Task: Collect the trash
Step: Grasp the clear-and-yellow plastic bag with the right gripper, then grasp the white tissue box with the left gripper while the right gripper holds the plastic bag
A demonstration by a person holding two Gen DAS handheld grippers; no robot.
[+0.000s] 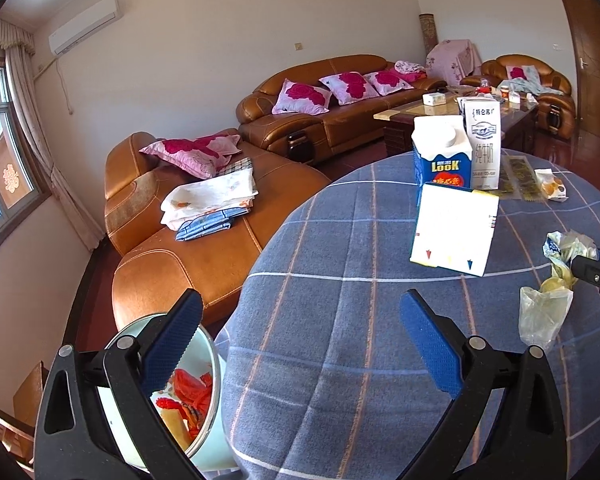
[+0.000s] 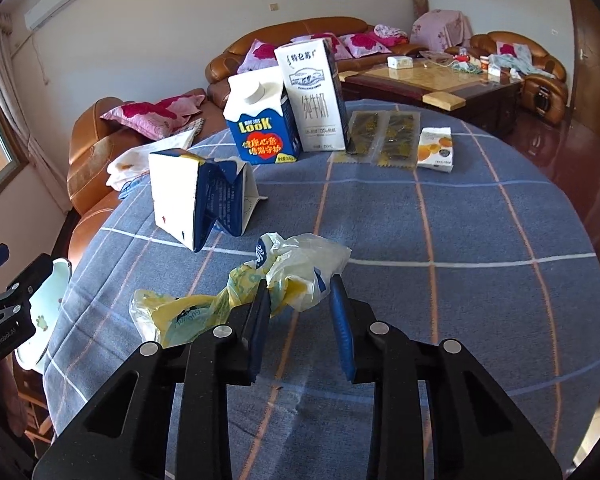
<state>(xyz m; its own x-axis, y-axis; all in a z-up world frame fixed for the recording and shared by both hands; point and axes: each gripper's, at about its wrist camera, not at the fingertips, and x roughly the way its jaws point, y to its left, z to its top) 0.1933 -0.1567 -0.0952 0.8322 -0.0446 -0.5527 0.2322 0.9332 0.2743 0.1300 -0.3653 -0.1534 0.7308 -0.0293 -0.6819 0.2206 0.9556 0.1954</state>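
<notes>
A crumpled yellow-and-white plastic wrapper lies on the blue checked tablecloth. My right gripper is open, its fingertips on either side of the wrapper's near end; whether they touch it I cannot tell. The wrapper also shows in the left wrist view at the right. My left gripper is open and empty over the table's left edge. A pale green trash bin holding red and orange scraps stands below it, beside the table. A flattened white-and-blue carton lies behind the wrapper.
A blue LOOK carton and a tall white milk carton stand at the table's far side. Flat dark packets and a small orange snack packet lie beside them. A brown leather sofa is left of the table.
</notes>
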